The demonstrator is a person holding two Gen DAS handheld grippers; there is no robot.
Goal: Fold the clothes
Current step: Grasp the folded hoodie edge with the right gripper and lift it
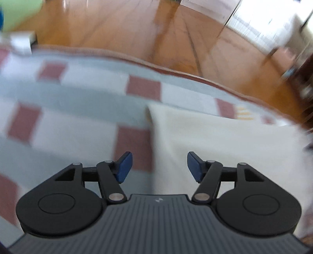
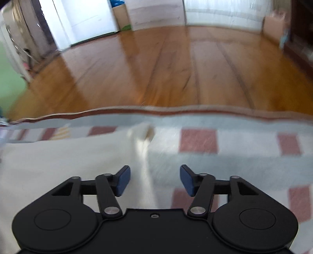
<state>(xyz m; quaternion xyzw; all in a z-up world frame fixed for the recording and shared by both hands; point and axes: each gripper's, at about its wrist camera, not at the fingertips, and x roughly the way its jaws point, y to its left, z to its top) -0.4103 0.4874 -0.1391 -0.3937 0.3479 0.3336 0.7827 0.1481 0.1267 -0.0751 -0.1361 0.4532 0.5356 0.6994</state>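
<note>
A cream white garment (image 1: 225,140) lies flat on a checked blanket (image 1: 68,117) of grey, white and dull red squares. In the left wrist view its left edge runs just under my left gripper (image 1: 159,166), which is open with nothing between its blue pads. In the right wrist view the same garment (image 2: 68,162) fills the lower left, and its right edge runs under my right gripper (image 2: 155,180), also open and holding nothing. A small raised fold of the cloth (image 2: 143,132) sits ahead near the blanket's far edge. Both views are blurred by motion.
The blanket (image 2: 244,162) ends at a brown hem (image 2: 156,110), beyond which a wooden floor (image 2: 176,68) stretches to white doors and walls. A cardboard box (image 2: 121,15) stands far back. A green surface (image 1: 17,13) shows at the left wrist view's top left.
</note>
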